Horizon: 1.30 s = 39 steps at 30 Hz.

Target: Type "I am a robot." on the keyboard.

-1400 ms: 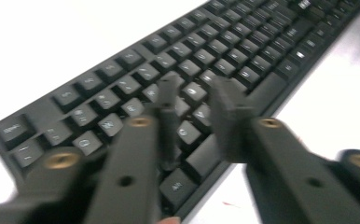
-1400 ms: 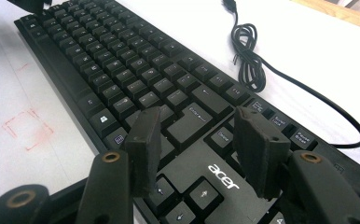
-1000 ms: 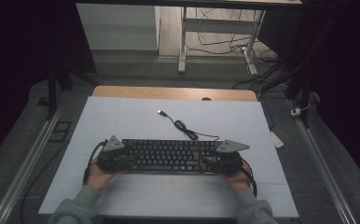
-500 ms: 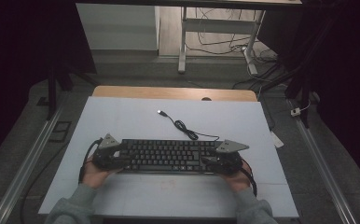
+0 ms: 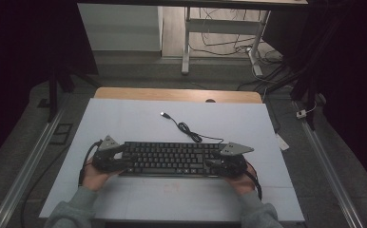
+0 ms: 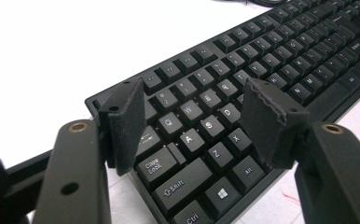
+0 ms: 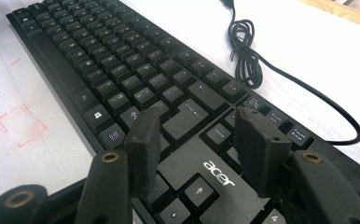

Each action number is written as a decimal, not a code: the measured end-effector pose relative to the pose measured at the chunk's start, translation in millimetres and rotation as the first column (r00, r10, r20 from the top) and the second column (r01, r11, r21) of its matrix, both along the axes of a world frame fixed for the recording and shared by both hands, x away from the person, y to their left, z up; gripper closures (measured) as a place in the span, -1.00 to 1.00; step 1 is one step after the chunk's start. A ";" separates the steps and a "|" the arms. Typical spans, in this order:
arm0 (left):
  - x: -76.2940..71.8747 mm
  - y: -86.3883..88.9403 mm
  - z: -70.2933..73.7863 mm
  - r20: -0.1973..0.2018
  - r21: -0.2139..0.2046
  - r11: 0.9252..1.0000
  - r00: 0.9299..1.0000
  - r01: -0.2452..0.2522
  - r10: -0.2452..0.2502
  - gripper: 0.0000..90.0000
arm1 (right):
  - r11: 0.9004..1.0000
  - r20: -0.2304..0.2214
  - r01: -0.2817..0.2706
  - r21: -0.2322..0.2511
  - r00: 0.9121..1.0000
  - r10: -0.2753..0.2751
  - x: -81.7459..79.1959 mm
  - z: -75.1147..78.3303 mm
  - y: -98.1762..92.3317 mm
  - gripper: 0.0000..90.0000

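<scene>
Two hand-held grippers sit at the ends of one black plastic keyboard (image 5: 172, 159), which lies flat near the front edge of the pale, matte table (image 5: 124, 118). The left gripper (image 6: 192, 116) has just been opening; its two rough, foam-faced pads stand wide over the keys, pressing nothing. The right gripper (image 7: 197, 144) also gapes above the branded panel, though contact below is hard to judge. Farther back, one thin glossy cable (image 5: 186, 128) coils toward its plug.
</scene>
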<state>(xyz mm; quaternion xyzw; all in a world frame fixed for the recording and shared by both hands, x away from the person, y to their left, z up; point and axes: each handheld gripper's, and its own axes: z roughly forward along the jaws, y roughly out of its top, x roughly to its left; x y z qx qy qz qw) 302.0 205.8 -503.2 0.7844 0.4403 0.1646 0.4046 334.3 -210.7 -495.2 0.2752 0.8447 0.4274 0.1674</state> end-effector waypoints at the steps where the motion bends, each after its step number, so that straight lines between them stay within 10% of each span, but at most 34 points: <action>1: 0.1 0.6 -0.1 -0.001 -0.001 1.000 1.000 -0.003 0.003 -0.12 | 1.000 0.000 0.000 -0.001 1.000 0.000 0.0 0.0 0.1 0.14; 20: 5.2 -2.2 -9.4 -0.049 0.062 0.996 0.997 0.059 -0.056 0.94 | 1.000 -0.004 0.001 -0.005 1.000 -0.001 -0.2 -0.3 0.9 0.14; 39: 10.2 -14.0 -17.4 -0.072 0.116 0.990 0.995 0.075 -0.067 0.96 | 1.000 -0.004 -0.001 -0.007 1.000 0.001 0.1 -0.9 1.2 0.14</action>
